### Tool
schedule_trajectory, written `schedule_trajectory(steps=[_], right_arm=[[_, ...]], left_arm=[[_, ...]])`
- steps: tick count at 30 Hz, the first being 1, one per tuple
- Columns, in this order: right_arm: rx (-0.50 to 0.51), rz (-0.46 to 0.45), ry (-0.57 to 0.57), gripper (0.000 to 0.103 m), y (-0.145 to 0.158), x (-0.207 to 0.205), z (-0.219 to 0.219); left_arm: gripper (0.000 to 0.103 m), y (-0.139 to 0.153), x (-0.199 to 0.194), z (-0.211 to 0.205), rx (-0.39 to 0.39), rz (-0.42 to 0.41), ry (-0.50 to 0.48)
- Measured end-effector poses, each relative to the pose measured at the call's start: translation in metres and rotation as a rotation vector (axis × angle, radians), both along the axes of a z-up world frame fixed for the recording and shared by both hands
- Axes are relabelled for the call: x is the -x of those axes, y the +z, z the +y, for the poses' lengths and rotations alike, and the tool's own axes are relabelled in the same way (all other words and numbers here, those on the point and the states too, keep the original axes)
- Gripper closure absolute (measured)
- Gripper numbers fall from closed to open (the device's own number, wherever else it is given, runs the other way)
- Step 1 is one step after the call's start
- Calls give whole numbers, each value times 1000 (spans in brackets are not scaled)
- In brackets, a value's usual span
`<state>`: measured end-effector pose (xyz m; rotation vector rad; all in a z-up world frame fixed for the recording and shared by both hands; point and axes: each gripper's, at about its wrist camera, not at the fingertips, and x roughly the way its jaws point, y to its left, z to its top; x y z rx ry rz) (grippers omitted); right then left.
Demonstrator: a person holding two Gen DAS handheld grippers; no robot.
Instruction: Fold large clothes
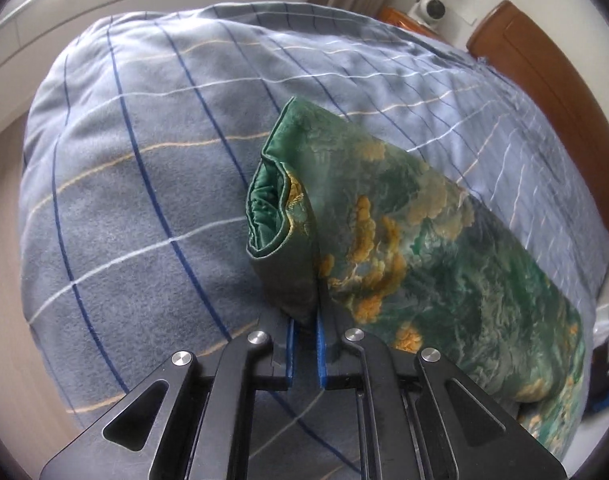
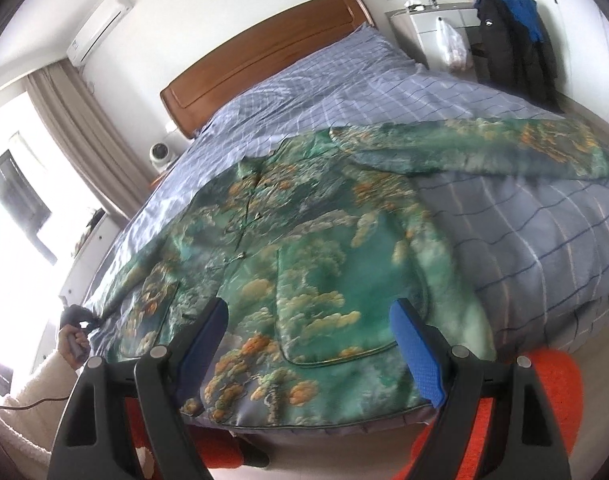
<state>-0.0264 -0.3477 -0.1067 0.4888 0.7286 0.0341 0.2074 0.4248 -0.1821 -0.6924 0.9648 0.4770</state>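
A green jacket (image 2: 304,248) with orange and pale cloud patterns lies spread face up on the blue checked bed cover (image 2: 524,240). One sleeve (image 2: 484,148) stretches to the right. My left gripper (image 1: 304,316) is shut on the cuff end of the other sleeve (image 1: 384,220), whose open cuff shows its green lining just beyond the blue pads. In the right wrist view a hand (image 2: 70,344) in a white fuzzy sleeve holds that gripper at the bed's left edge. My right gripper (image 2: 310,308) hangs open over the jacket's lower front near the hem, with nothing gripped.
A wooden headboard (image 2: 264,48) is at the far end of the bed. A small white camera (image 2: 162,154) stands beside it. A dark coat (image 2: 512,40) and a plastic bag (image 2: 452,46) hang at the back right. Orange clothing (image 2: 556,392) of the person shows at the near edge.
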Motion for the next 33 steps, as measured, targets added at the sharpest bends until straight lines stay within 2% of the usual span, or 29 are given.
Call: schedule_trajectory(steps=[6, 8, 9, 10, 11, 12, 13, 15, 21, 24, 25, 27, 29, 31, 33], right_arm=[[-14, 11, 20, 21, -6, -5, 8], [-14, 10, 18, 21, -7, -5, 8], [-13, 7, 13, 21, -6, -3, 7], [-9, 2, 7, 21, -6, -2, 5], [-3, -2, -3, 21, -5, 0, 2], [6, -6, -16, 21, -4, 3, -2], [12, -9, -29, 21, -3, 4, -5], [16, -10, -58, 21, -4, 7, -14], [-12, 3, -116, 21, -11, 4, -30], [-8, 7, -103, 21, -11, 1, -28], [-8, 9, -91, 21, -10, 0, -28], [-16, 30, -49, 21, -10, -2, -36], [-17, 74, -20, 21, -13, -4, -51], [-17, 159, 25, 21, -23, -10, -70], [-63, 238, 94, 21, -40, -16, -87]], left_arm=[[95, -3, -15, -9, -67, 39, -36], [88, 2, -15, -14, -109, 56, -53], [79, 6, -13, -17, -131, 61, -56], [65, 13, -7, -21, -160, 65, -55], [55, 18, 0, -22, -176, 67, -54], [35, 24, 8, -25, -187, 62, -54], [22, 31, 19, -28, -191, 44, -58], [16, 41, 40, -36, -189, 3, -87], [15, 48, 87, -93, -93, -75, -363], [15, 56, 104, -141, -19, -140, -568], [15, 59, 111, -159, 27, -169, -658], [15, 58, 120, -184, 89, -182, -789], [15, 54, 128, -204, 77, -159, -875], [15, 46, 135, -216, 26, -125, -916], [17, 37, 140, -221, 33, -99, -928]])
